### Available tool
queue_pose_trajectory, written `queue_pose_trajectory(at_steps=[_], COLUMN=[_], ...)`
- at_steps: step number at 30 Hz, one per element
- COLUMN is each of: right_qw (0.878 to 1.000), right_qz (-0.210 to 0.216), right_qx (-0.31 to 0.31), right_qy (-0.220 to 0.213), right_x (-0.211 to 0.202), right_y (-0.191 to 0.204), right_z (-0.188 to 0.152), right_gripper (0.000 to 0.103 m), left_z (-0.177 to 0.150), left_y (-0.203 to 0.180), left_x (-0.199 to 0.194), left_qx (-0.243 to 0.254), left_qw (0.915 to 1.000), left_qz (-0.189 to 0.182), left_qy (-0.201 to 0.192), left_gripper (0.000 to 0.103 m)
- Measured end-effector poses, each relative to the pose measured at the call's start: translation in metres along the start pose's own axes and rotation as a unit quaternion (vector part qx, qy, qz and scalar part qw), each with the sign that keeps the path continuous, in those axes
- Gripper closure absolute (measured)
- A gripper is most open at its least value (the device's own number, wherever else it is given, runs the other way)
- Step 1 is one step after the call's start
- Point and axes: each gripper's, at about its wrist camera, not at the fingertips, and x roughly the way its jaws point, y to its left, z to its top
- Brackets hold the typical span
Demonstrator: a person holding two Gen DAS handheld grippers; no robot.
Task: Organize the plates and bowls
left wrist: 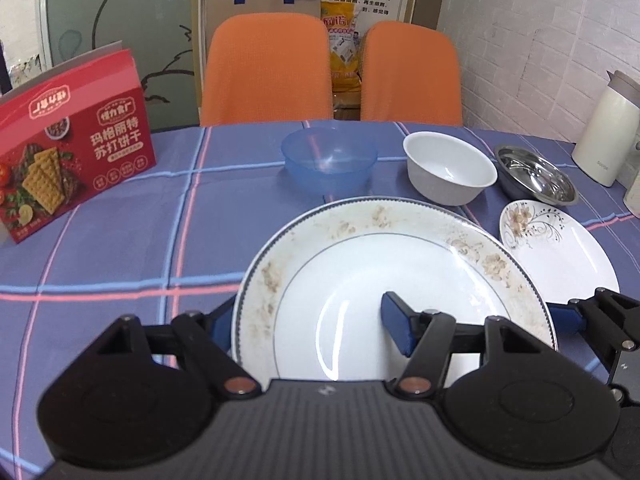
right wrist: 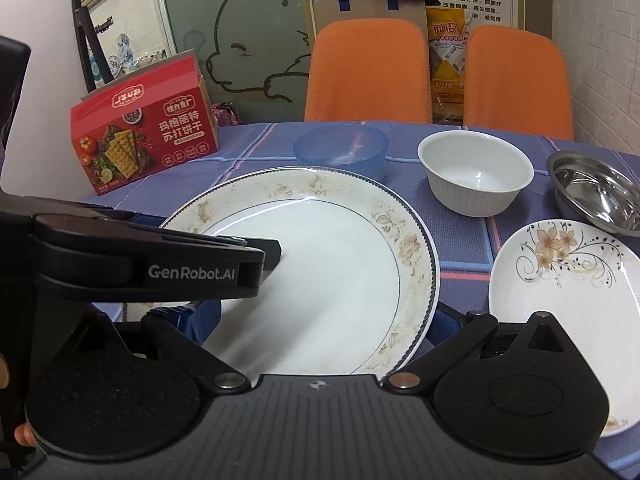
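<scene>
Left gripper (left wrist: 308,330) spread wide around the large gold-flowered plate (left wrist: 400,280), one blue pad over the plate's well at 3 o'clock, the other outside and below the rim at 9 o'clock; whether either pad presses the plate cannot be told. In the right wrist view, right gripper (right wrist: 320,324) also spread wide, both fingers below the same plate (right wrist: 320,272), contact hidden. Left gripper body (right wrist: 152,264) across the plate's 9 o'clock edge. Smaller flowered plate (right wrist: 560,300) flat on the plaid tablecloth (left wrist: 120,264) at 3 o'clock of the large plate, just beside it. Beyond, at 12 to 2 o'clock: blue plastic bowl (left wrist: 329,160), white ribbed bowl (left wrist: 450,168), steel bowl (left wrist: 536,176), each apart. Red cracker box (left wrist: 72,160) upright at 10 o'clock.
</scene>
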Motion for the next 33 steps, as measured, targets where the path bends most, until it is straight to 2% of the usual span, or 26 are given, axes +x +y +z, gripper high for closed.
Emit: queue_pose_trajectory(at_steps=[10,14,18,22,25,29,33], right_qw=[1.0,1.0,1.0,1.0,0.999,1.0,1.0], right_qz=[0.023,0.017,0.003,-0.003,-0.007,-0.009,-0.011], right_qx=[0.011,0.021,0.002,-0.021,-0.052,-0.028,0.006], right_qy=[0.009,0.01,0.003,-0.002,-0.003,0.0,-0.02], right_x=[-0.044,-0.051,-0.056,-0.056,-0.055,-0.053,-0.062], right_y=[0.027,0.033,0.038,0.044,0.048,0.035,0.019], right_z=[-0.051,-0.07,-0.08,-0.084,-0.088,-0.086,-0.082], right_gripper=[0.012,0.012,0.012,0.012,0.012,0.015,0.014], left_z=[-0.063,-0.08,-0.088,-0.094,-0.094,-0.088,-0.081], left_y=[-0.009,-0.007,-0.002,-0.001,0.0,-0.001,0.004], left_x=[-0.041,-0.044,-0.044,-0.045,-0.051,-0.071,-0.074], left_qx=[0.006,-0.01,-0.027,-0.021,-0.018,0.004,-0.006], left_qw=[0.9998,0.9996,0.9991,0.9994,0.9997,0.9992,0.999], left_qz=[0.007,-0.009,-0.017,-0.011,-0.013,0.013,0.014], left_qy=[0.019,0.024,0.028,0.024,0.009,-0.037,-0.042], left_gripper=[0.039,0.039,0.039,0.038,0.032,0.031,0.031])
